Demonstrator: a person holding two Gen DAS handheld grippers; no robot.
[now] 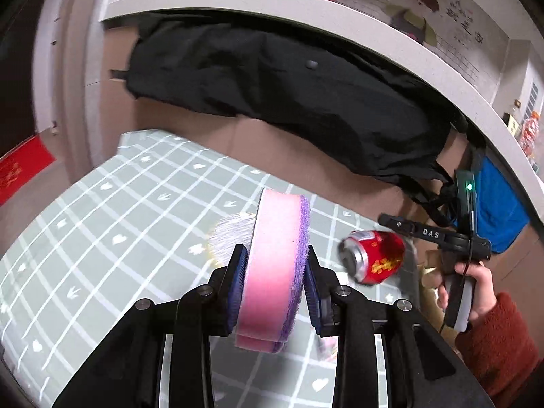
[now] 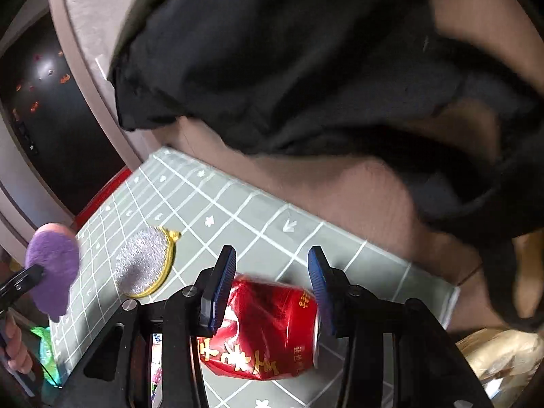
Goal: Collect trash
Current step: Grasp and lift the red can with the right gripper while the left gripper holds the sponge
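Above the green checked mat (image 1: 102, 210), the left gripper (image 1: 275, 272) clamps a pink-and-purple sponge (image 1: 272, 265) while the right gripper (image 2: 272, 289) grips a dented red can (image 2: 268, 326).

A grey-green mat (image 2: 238, 204) with a white grid and small white motifs is covering the counter (image 2: 340, 183), whose bare brown top is showing beyond the mat's far edge. A round silver scouring pad (image 2: 142, 265) with a yellow rim is lying flat on the mat. A crumpled black cloth (image 1: 289, 102) is sprawling across the brown part of the counter.
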